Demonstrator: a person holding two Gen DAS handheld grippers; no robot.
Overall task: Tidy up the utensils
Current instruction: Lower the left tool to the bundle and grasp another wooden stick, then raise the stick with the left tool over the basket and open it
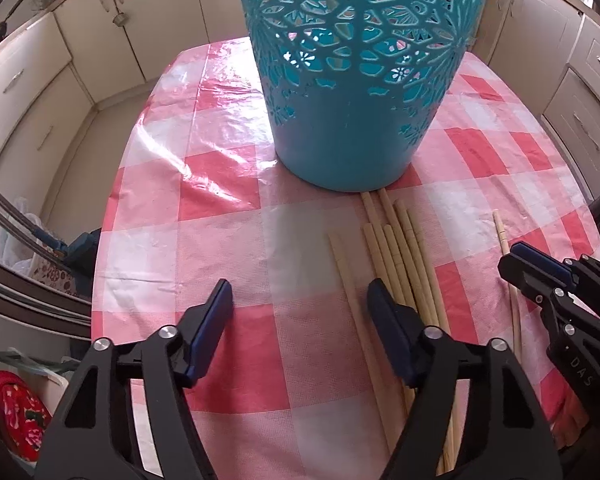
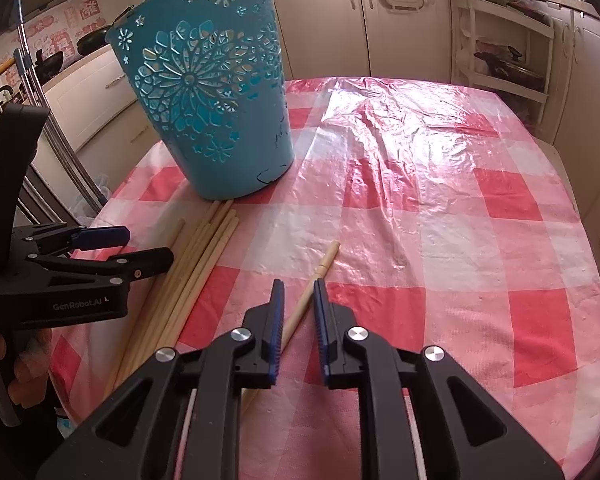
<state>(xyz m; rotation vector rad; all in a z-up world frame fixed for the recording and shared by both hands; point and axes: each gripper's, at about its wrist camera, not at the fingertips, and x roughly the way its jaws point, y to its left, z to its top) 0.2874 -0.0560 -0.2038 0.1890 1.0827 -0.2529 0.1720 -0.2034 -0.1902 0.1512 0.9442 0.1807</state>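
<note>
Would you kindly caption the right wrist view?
Right hand-held gripper nearly closed around one chopstick beside a teal basket.

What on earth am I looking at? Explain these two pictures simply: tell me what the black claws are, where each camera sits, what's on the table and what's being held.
No robot here: a person holds a hand-held gripper in each hand, and you can see fingers wrapped around one handle. Each gripper carries a wide-angle camera that looks along its two fingers, so each picture is that gripper's own view.

On the red-checked tablecloth stand a teal cut-out basket and, at its foot, a bunch of wooden chopsticks.

The left gripper is open over that bunch and holds nothing. The right gripper has its jaws nearly closed around a single chopstick lying apart; I cannot tell whether it is pinched.
</note>
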